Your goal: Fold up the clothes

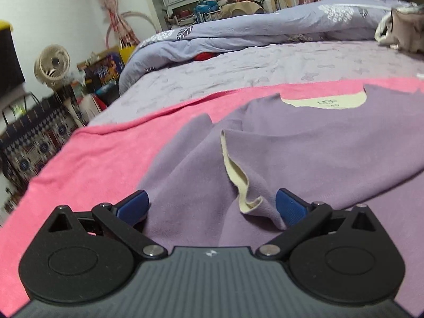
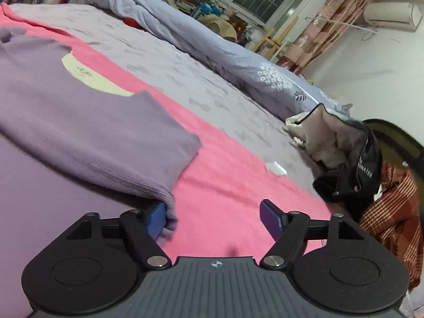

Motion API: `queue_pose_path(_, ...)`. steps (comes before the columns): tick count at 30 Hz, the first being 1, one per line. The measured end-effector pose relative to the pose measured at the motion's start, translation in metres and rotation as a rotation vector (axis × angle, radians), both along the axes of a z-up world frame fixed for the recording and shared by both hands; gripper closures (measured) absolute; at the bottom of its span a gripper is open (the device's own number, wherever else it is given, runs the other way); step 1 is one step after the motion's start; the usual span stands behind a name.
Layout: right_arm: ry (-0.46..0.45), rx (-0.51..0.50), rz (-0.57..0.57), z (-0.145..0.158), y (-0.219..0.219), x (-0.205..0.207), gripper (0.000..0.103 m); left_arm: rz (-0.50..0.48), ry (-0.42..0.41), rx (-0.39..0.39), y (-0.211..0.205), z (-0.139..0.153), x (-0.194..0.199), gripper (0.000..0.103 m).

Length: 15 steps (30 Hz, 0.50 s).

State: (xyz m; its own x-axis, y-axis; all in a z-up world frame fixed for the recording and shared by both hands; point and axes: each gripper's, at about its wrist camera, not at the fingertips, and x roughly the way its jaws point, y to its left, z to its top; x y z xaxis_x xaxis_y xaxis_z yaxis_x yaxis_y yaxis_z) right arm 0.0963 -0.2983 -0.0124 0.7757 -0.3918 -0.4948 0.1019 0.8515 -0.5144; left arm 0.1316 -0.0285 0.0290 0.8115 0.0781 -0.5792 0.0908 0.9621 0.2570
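A purple shirt (image 1: 304, 143) with a cream lining lies spread on a pink blanket (image 1: 100, 159) on the bed. My left gripper (image 1: 212, 206) is open low over the shirt's near part, where a crumpled fold with a cream edge (image 1: 238, 177) lies between its blue fingers. In the right wrist view the same purple shirt (image 2: 79, 122) has its sleeve folded over the body. My right gripper (image 2: 212, 217) is open, its left finger (image 2: 156, 220) touching the sleeve's cuff (image 2: 164, 193), and pink blanket (image 2: 225, 185) lies between the fingers.
A grey-blue duvet (image 1: 265, 26) is bunched along the far side of the lilac sheet (image 1: 265, 63). A pile of clothes (image 2: 344, 153) sits at the bed's right. A fan (image 1: 53, 66), boxes and a patterned bag (image 1: 34, 143) stand beside the bed on the left.
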Motion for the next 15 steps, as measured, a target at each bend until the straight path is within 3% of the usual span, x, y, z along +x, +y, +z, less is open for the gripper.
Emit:
queue_pose_path(4,0.0,0.009,0.004,0.0,-0.005,-0.011,0.026,-0.002,-0.009,0.007,0.005,0.001,-0.003,0.0)
queue_pose_path(8,0.049,-0.053,-0.069,-0.001,-0.013,-0.023,0.031,0.003,-0.017,-0.01,0.01,0.004,-0.004,0.0)
queue_pose_path(10,0.055,0.059,-0.096,0.007,-0.03,-0.032,0.034,0.007,-0.026,-0.018,0.012,0.005,-0.004,0.0)
queue_pose_path(11,0.048,0.112,-0.095,0.016,-0.034,-0.035,0.043,0.008,-0.03,-0.022,0.013,0.006,-0.004,0.0)
queue_pose_path(12,0.032,0.159,-0.063,0.026,-0.032,-0.037,0.049,0.01,-0.034,-0.026,0.014,0.006,-0.004,0.0)
queue_pose_path(15,-0.007,0.261,0.127,0.055,-0.003,-0.028,0.049,0.015,-0.046,-0.037,0.017,0.008,-0.005,0.0)
